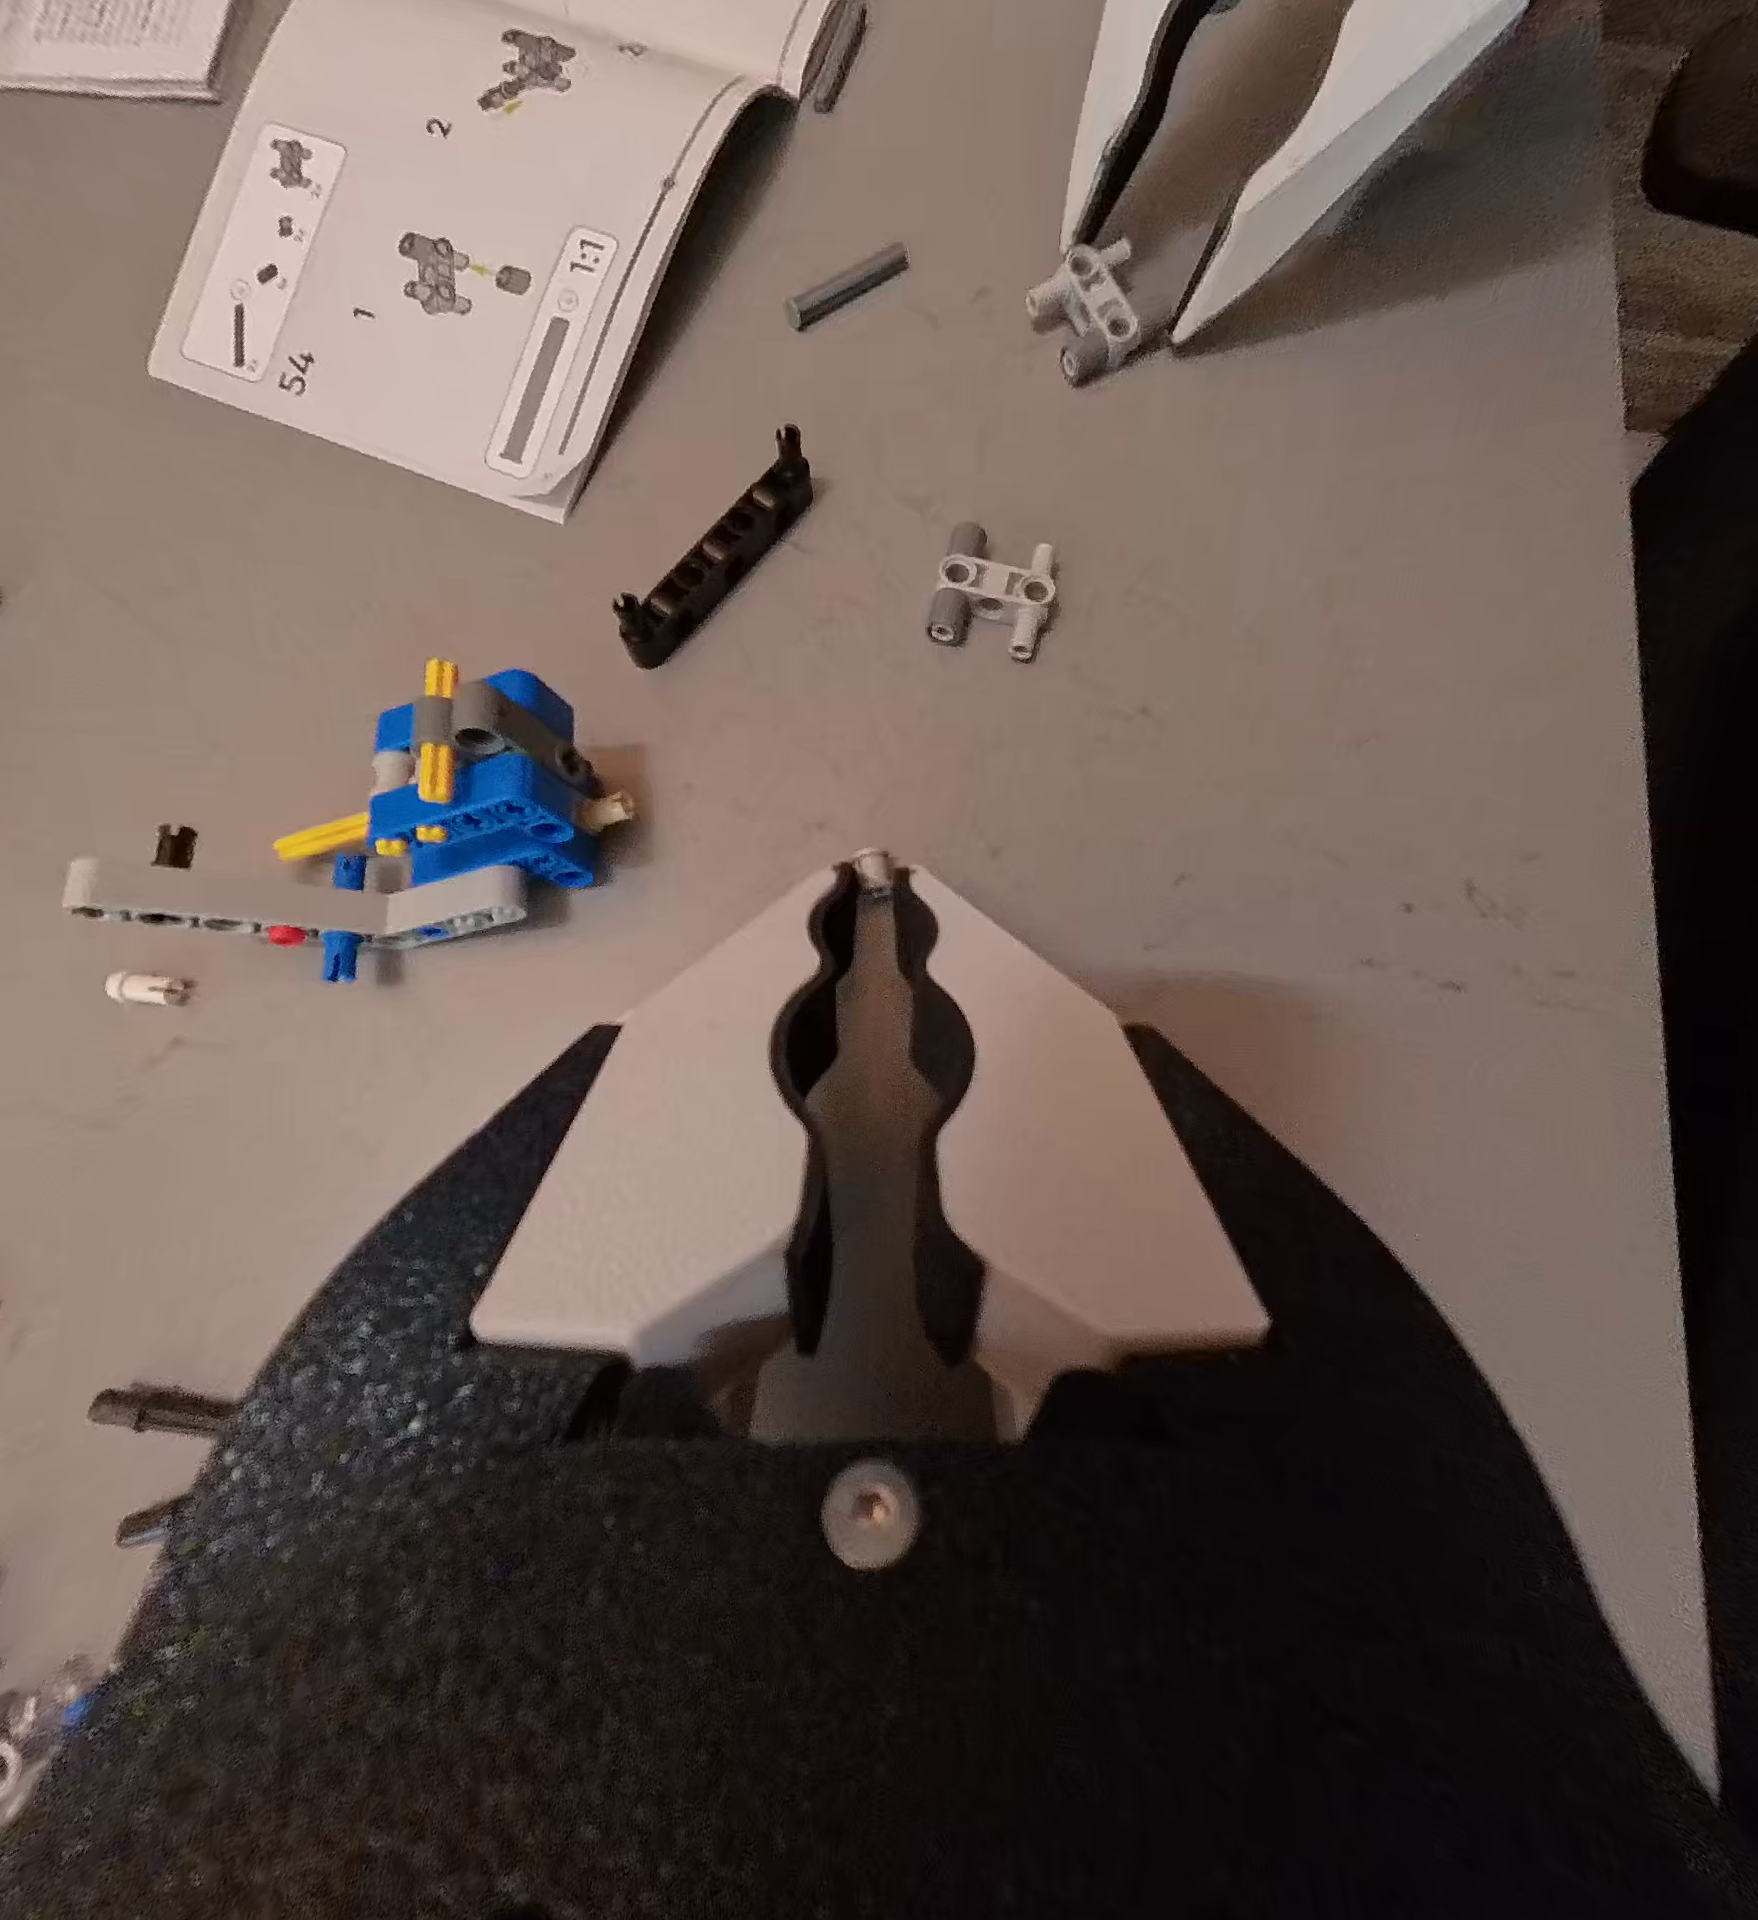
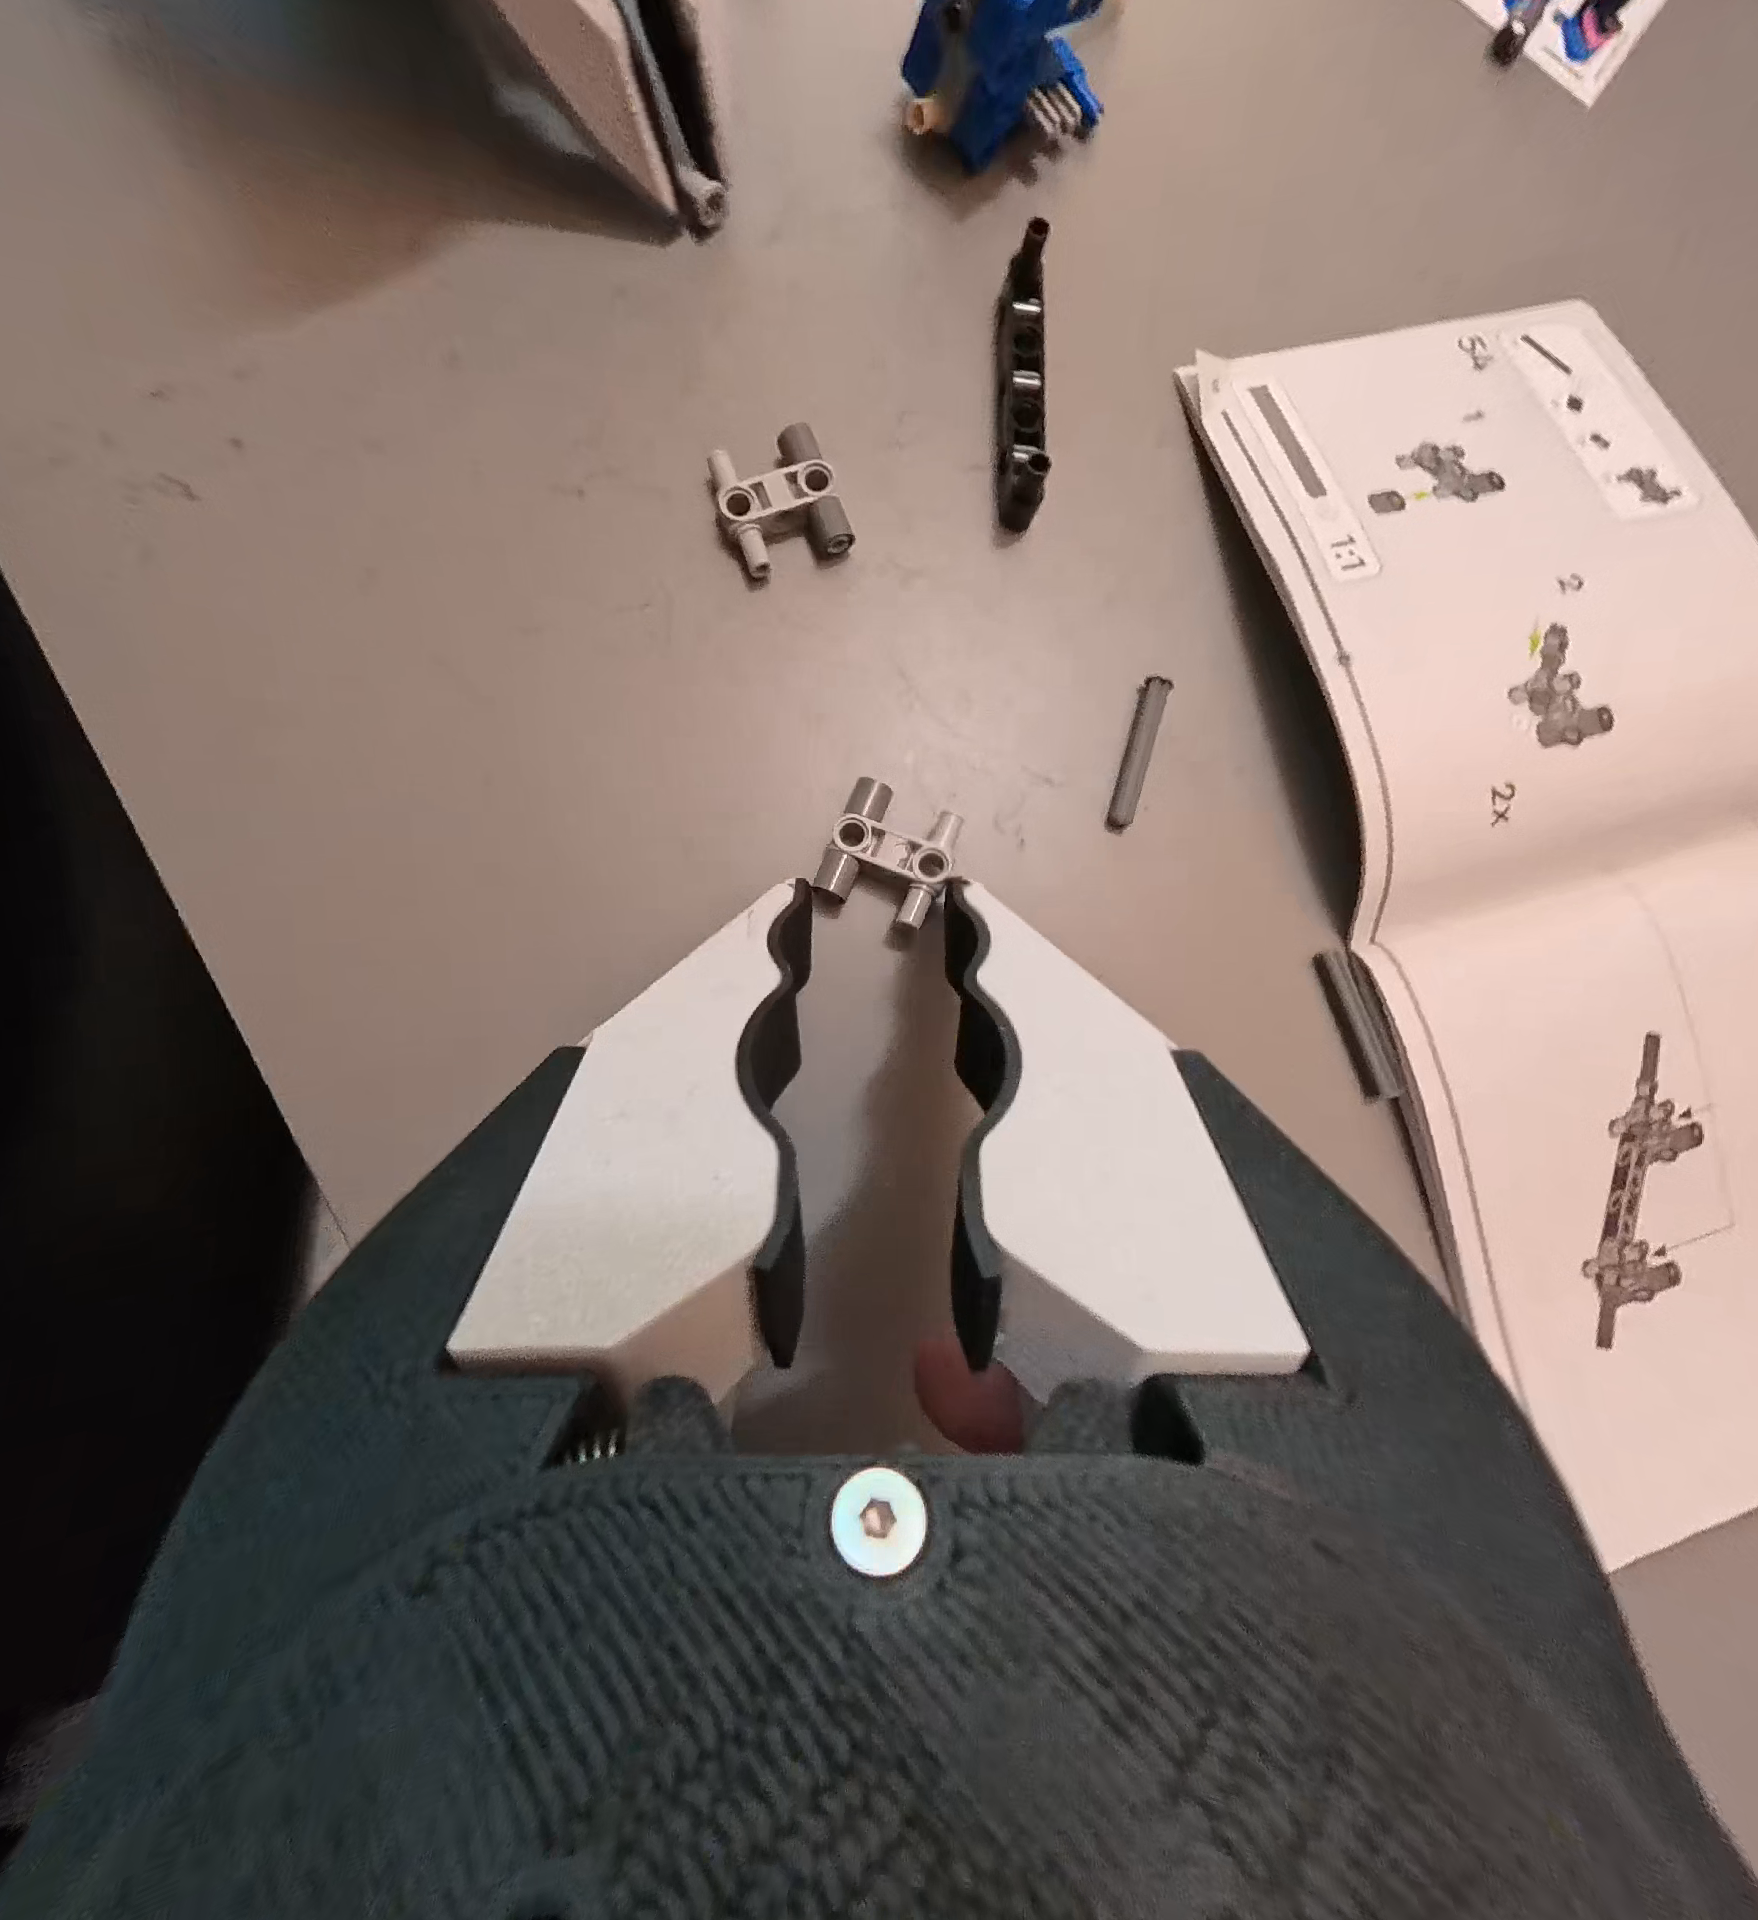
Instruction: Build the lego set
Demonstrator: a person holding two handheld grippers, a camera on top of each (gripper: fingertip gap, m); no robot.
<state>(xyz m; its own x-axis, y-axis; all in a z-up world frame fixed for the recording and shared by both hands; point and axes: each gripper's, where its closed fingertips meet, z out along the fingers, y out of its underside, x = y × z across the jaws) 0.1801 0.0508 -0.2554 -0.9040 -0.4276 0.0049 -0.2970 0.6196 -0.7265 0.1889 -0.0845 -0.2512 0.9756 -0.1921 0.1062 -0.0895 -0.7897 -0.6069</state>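
left gripper (image 1: 873, 873) nearest, fingers pinched together on a small grey pin (image 1: 872, 864) at the very tips, hovering over the grey table (image 1: 1270, 831). thin hold; could pop or twist out if pressed off-axis into a hole.

right gripper (image 2: 880, 894), fingers slightly apart, flanking a light grey connector (image 2: 885, 852); contact at the tips unclear, so grip not certain. closing on the protruding stubs instead of the body could flick it away.

connector's long axis crosswise between the fingers, stubs pointing toward and away from the gripper.

farther: second grey connector (image 2: 779, 497), black beam (image 2: 1020, 384) lying lengthwise away, dark grey axle (image 2: 1137, 753), open instruction booklet (image 2: 1581, 935), blue sub-assembly (image 2: 1000, 83) at the far edge.
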